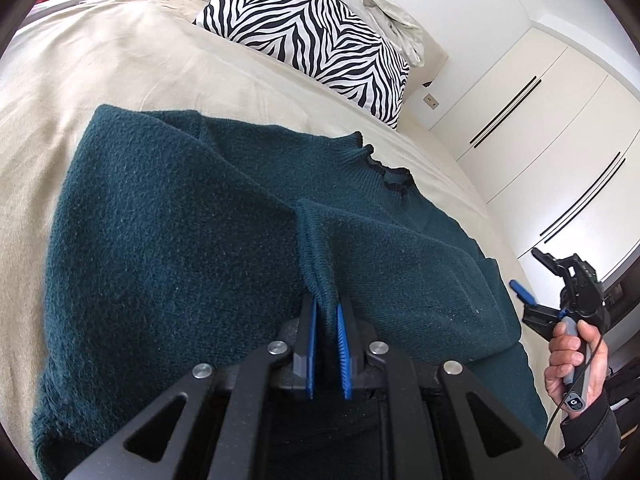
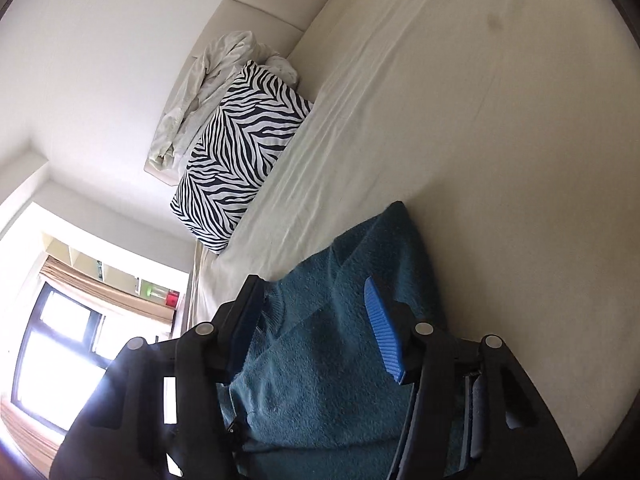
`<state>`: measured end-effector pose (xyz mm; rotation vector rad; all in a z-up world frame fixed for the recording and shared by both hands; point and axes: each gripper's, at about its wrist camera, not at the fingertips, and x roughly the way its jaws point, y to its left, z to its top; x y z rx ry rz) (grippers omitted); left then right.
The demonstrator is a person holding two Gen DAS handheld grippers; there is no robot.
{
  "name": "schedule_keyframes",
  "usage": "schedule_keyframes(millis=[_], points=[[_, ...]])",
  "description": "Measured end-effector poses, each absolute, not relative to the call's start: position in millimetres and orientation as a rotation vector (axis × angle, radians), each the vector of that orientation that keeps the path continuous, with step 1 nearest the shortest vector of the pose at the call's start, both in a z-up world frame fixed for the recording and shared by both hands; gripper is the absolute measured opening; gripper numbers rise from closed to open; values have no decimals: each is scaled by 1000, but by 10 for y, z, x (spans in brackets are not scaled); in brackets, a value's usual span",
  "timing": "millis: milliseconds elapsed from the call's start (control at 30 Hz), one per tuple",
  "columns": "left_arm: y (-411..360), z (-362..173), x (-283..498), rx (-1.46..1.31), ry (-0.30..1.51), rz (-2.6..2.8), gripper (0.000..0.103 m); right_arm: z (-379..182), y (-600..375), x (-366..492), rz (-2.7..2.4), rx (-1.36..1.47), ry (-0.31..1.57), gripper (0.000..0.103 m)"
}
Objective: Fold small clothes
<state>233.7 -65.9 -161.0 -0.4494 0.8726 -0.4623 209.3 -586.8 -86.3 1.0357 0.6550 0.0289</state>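
The bed (image 1: 120,60) in front of me is covered with a cream sheet, lightly creased. Lying flat on it is the dark teal knitted sweater (image 1: 180,240), its ruffled collar toward the head end. Past the sweater, a zebra-striped pillow (image 1: 308,36) rests on the sheet near the headboard, with a crumpled off-white duvet (image 2: 200,92) bunched just behind the pillow.

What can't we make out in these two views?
- Left wrist: near hem of the dark teal knit sweater, hidden by the left gripper, shut on a fold.
- Right wrist: sweater's near part, behind the open right gripper.
- Right wrist: window, blown out by glare.
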Motion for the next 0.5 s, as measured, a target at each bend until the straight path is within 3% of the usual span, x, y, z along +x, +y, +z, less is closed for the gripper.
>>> schedule_keyframes(millis=[67, 100, 167, 333, 367, 400, 500], points=[[-660, -1614, 2337, -447, 872, -462, 14, -1141, -5882, 2261, -23, 1047, 747, 64], [-660, -1615, 2337, -447, 872, -462, 14, -1291, -5889, 2266, -3, 1046, 739, 57], [-658, -1610, 2332, -446, 872, -461, 14, -1326, -5885, 2135, 37, 1031, 648, 52], [-557, -1500, 2223, -457, 904, -444, 17, -1072, -5797, 1496, -35, 984, 707, 55], [-518, -1443, 2110, -445, 901, -424, 25, -952, -5752, 1306, -37, 945, 712, 56], [-470, -1390, 1977, -436, 908, -402, 40, -863, -5708, 1069, -27, 905, 719, 56], [-230, -1216, 1497, -470, 887, -377, 62, -625, -5589, 304, -37, 795, 746, 57]])
